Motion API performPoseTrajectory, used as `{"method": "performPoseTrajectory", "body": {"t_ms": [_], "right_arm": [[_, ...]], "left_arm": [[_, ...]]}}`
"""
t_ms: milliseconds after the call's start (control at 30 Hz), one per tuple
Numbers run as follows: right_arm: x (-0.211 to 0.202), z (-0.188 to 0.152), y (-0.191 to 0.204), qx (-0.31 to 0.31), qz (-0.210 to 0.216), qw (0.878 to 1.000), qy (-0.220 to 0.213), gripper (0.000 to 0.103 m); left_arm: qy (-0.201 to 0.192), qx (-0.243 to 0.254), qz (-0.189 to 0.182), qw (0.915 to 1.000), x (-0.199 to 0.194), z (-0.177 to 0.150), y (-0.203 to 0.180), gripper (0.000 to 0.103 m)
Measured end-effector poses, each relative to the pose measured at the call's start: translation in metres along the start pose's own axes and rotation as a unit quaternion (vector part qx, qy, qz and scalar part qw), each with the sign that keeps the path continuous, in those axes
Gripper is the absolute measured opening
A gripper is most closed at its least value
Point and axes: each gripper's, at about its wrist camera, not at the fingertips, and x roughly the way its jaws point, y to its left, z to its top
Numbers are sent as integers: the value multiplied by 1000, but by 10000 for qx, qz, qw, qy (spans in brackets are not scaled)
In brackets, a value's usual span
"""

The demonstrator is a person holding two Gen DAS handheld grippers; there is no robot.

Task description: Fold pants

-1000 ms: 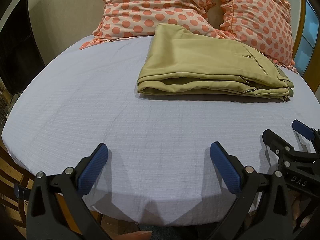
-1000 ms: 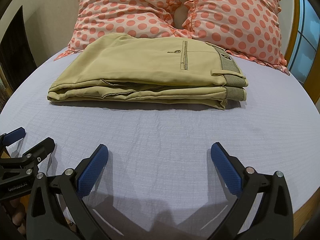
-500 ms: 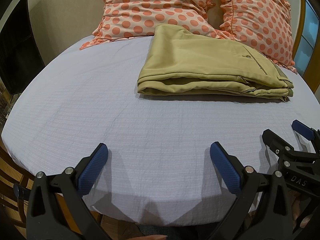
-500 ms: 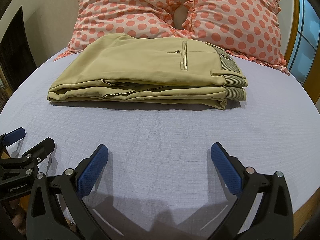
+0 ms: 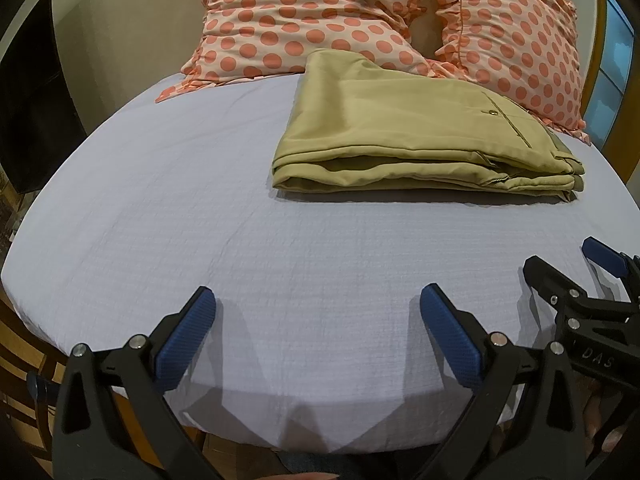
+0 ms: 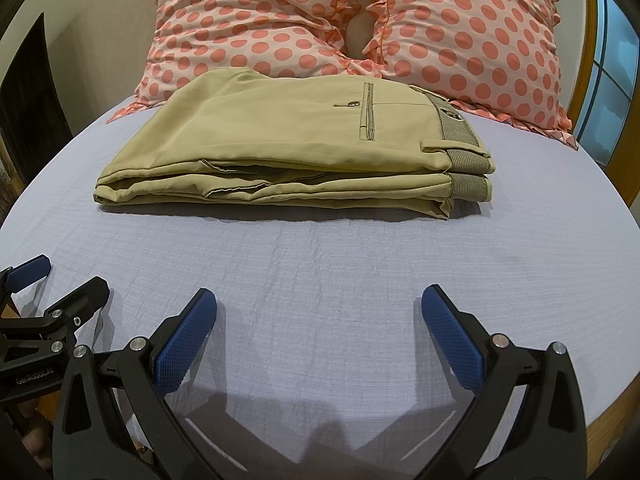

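Khaki pants lie folded into a flat stack on the bed, back pocket and waistband up, in front of the pillows; they also show in the right wrist view. My left gripper is open and empty, low over the sheet near the bed's front edge, well short of the pants. My right gripper is open and empty, likewise near the front edge. Each gripper shows at the side of the other's view: the right gripper and the left gripper.
The bed has a pale lilac sheet, also in the right wrist view. Two pink polka-dot pillows lean at the head. A window is at the right, a dark panel at the left.
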Motion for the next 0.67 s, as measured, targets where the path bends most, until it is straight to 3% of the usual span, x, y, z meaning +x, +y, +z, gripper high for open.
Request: {"method": "performPoseTrajectory", "body": {"t_ms": [667], "right_arm": [[1, 0, -3, -20, 23, 10000, -6, 102]], "left_arm": [[58, 70, -49, 9999, 1, 1, -1, 101]]}}
